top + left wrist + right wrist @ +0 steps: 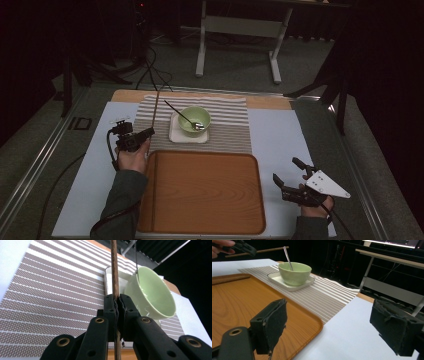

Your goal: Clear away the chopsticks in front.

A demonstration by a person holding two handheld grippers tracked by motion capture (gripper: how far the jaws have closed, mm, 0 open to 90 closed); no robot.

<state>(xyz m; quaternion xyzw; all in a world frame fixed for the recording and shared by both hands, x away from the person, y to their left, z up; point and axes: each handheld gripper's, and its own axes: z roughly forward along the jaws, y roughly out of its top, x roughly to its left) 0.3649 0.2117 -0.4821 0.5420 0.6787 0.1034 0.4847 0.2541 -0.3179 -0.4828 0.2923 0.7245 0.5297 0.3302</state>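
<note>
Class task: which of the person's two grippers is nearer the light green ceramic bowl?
Left. The left gripper hangs just left of the light green ceramic bowl; the right gripper sits far off, past the wooden tray's corner.

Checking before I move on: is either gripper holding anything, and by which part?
The left gripper is clamped on a thin brown wooden stick, near one end. The right gripper stands open, holding nothing.

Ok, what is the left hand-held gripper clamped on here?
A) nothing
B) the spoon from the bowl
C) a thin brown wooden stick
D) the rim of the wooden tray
C: the left hand-held gripper has its jaws shut on a thin brown wooden stick, while the spoon rests in the green bowl.
</note>
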